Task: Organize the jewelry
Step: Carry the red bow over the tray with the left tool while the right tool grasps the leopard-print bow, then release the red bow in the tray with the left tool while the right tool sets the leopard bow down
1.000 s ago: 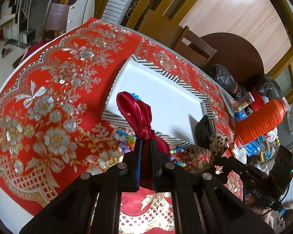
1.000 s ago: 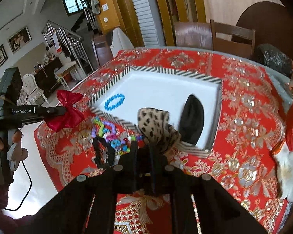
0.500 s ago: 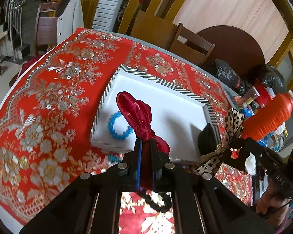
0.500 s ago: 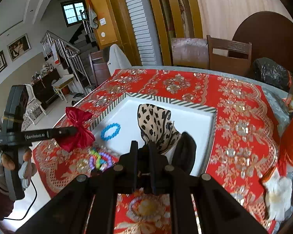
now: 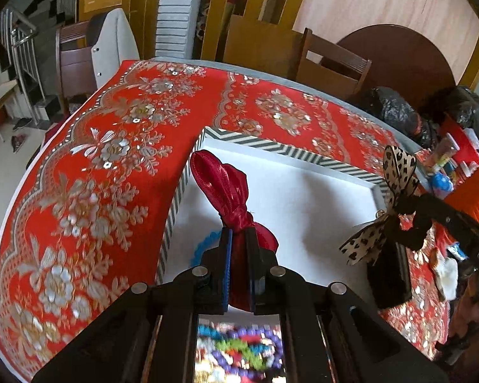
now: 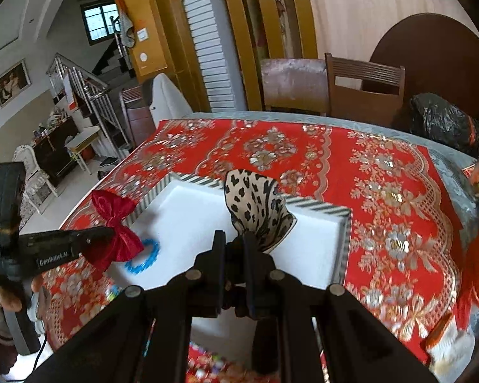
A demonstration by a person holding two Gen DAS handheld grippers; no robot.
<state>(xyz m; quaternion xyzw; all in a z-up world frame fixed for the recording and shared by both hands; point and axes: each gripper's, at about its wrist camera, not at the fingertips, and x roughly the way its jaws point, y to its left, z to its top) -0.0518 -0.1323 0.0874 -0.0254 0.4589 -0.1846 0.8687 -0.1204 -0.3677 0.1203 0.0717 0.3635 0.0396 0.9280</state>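
My left gripper (image 5: 239, 239) is shut on a red satin bow (image 5: 226, 188) and holds it above the near left part of the white tray (image 5: 303, 191) with its striped rim. My right gripper (image 6: 232, 242) is shut on a leopard-print bow (image 6: 255, 204), held above the tray (image 6: 188, 217). The leopard bow also shows in the left wrist view (image 5: 396, 175), and the red bow in the right wrist view (image 6: 115, 220). A blue bead bracelet (image 6: 143, 257) and a black item (image 5: 388, 281) lie in the tray.
Colourful bead bracelets (image 5: 239, 354) lie on the red floral tablecloth (image 5: 95, 166) just before the tray. An orange bottle (image 5: 472, 191), black bags (image 6: 444, 121) and clutter stand at the table's right. Wooden chairs (image 6: 364, 89) stand behind the table.
Both grippers have lifted and moved forward over the tray with their bows. The tray now lies right below them and the bead pile has dropped to the bottom edge of both views.
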